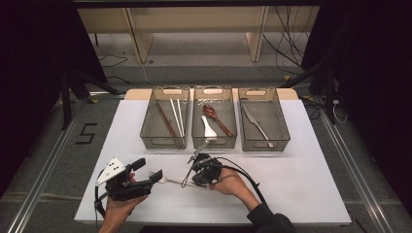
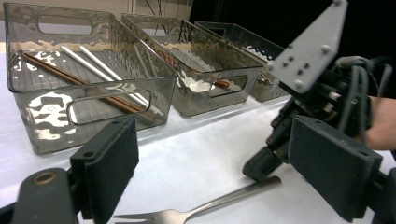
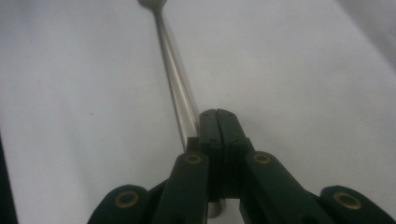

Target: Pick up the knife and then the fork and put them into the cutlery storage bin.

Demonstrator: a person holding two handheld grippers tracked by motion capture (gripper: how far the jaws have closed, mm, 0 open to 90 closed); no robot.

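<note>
A metal fork [image 1: 171,180] lies on the white table between my two grippers, tines toward the left one. My left gripper [image 1: 156,175] is open, and its black pads [image 2: 109,163] stand wide on either side of the fork's tines [image 2: 154,217]. My right gripper [image 1: 190,180] is shut, its jaws pressed flat together with nothing between them. In the right gripper view the fork handle [image 3: 175,79] runs beside the right gripper [image 3: 217,116] and passes under its left jaw. The left gripper view shows that gripper's tip resting at the handle's end [image 2: 268,181].
Three clear bins stand in a row at the back. The left bin [image 1: 148,137] holds brown and white chopsticks [image 1: 172,119]. The middle bin [image 1: 214,141] holds a wooden spoon [image 1: 216,119] and a white spoon. The right bin [image 1: 265,144] holds a knife [image 1: 257,125].
</note>
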